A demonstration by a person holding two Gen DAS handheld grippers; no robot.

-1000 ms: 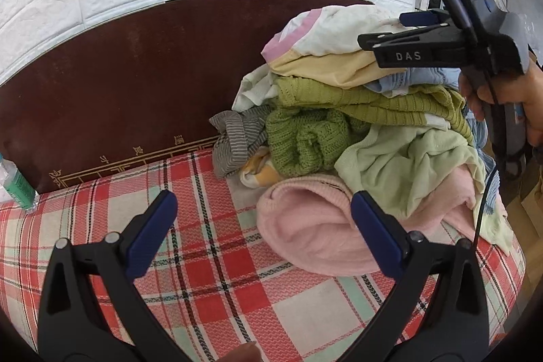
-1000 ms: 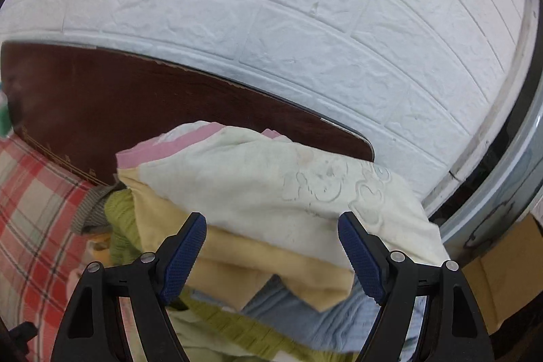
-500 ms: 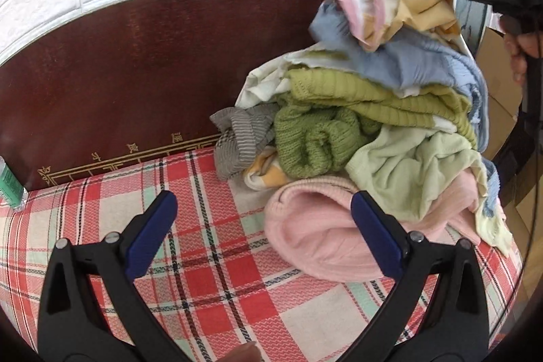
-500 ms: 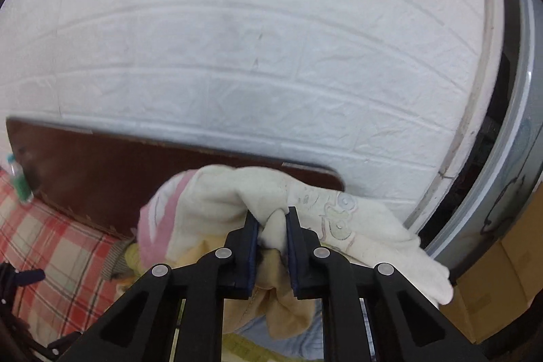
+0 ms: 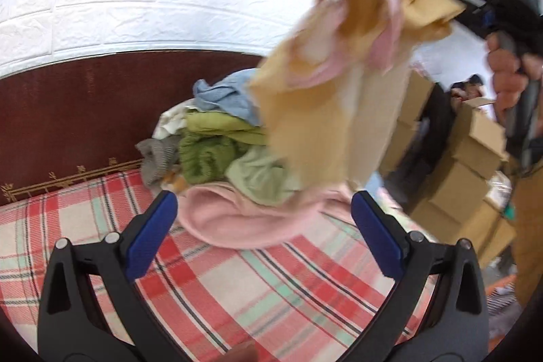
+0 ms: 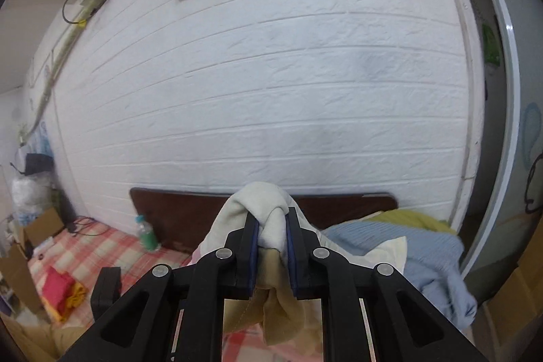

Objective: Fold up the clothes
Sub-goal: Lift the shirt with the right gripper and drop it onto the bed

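Right hand-held gripper [image 6: 272,246] clamps a cream-and-yellow garment [image 5: 332,83] aloft above the clothes pile [image 5: 224,155] | left hand-held gripper [image 5: 264,233] spread wide, holding nothing, over the plaid bed [image 5: 271,287]

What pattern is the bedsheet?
Red, white and mint-green plaid bedsheet; clearest in the left wrist view.

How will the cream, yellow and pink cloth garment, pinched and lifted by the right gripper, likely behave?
The cream, yellow and pink garment is probably floppy: it hangs in folds below the right gripper. It seems light, bunching easily between the fingers. It may swing; its edges look blurred.
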